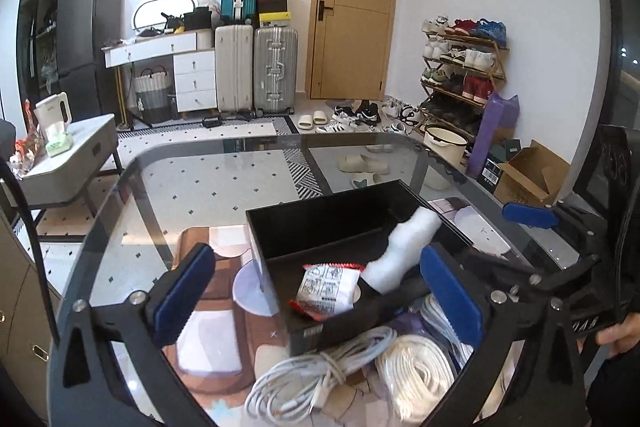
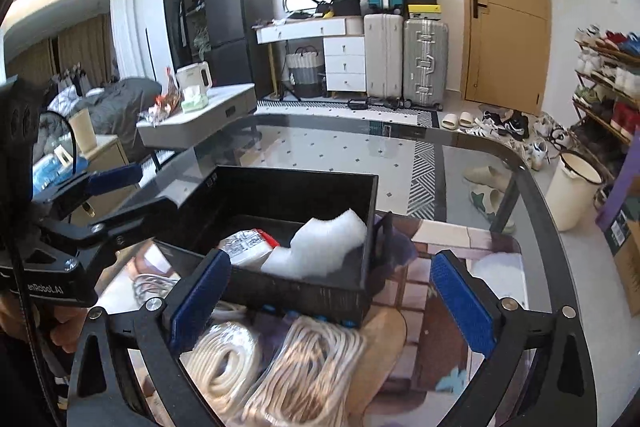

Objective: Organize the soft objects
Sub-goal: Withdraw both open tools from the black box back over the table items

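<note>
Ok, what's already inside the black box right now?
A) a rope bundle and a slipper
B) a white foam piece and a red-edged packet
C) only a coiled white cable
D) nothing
B: the white foam piece and the red-edged packet lie inside the black box, while the cable and rope bundle sit outside it on the table.

The worktop (image 1: 224, 163) is smooth, glossy glass; the box (image 2: 296, 291) looks glossy black; the white foam (image 2: 320, 247) is matt; the tool pads (image 2: 460, 291) are ribbed blue; the packet (image 1: 328, 287) is shiny plastic.
</note>
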`<state>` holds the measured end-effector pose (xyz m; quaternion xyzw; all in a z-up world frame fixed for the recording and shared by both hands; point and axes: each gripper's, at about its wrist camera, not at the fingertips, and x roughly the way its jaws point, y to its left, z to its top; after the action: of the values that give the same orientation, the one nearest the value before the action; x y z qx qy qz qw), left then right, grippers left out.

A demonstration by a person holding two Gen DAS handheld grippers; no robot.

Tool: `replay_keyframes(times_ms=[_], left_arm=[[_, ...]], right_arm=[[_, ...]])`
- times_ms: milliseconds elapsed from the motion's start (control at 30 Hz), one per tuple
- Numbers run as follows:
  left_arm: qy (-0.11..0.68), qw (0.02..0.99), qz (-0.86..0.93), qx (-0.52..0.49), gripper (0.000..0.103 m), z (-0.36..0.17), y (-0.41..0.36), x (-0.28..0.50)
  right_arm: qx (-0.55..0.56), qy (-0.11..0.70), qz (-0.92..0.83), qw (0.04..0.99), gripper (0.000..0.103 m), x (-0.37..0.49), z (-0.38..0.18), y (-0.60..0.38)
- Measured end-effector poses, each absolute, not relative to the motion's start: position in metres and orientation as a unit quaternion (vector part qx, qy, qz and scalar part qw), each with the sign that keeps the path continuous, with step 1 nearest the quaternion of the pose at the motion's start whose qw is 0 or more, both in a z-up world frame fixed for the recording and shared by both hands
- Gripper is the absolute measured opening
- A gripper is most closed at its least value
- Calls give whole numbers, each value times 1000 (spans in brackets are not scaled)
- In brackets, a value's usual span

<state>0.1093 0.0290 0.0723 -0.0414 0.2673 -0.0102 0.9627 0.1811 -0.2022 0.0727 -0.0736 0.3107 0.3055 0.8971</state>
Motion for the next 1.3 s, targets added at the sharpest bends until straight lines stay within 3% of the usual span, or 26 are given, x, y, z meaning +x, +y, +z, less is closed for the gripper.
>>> replay_keyframes(times_ms=[467,1300], left_arm=[[253,967,-3,-43,103,74,30,49],[268,961,15,-59,103,30,19,8]], right_arm=[[-55,307,291,905,102,119,80,-235],[-85,341,277,894,102,54,28,-243]])
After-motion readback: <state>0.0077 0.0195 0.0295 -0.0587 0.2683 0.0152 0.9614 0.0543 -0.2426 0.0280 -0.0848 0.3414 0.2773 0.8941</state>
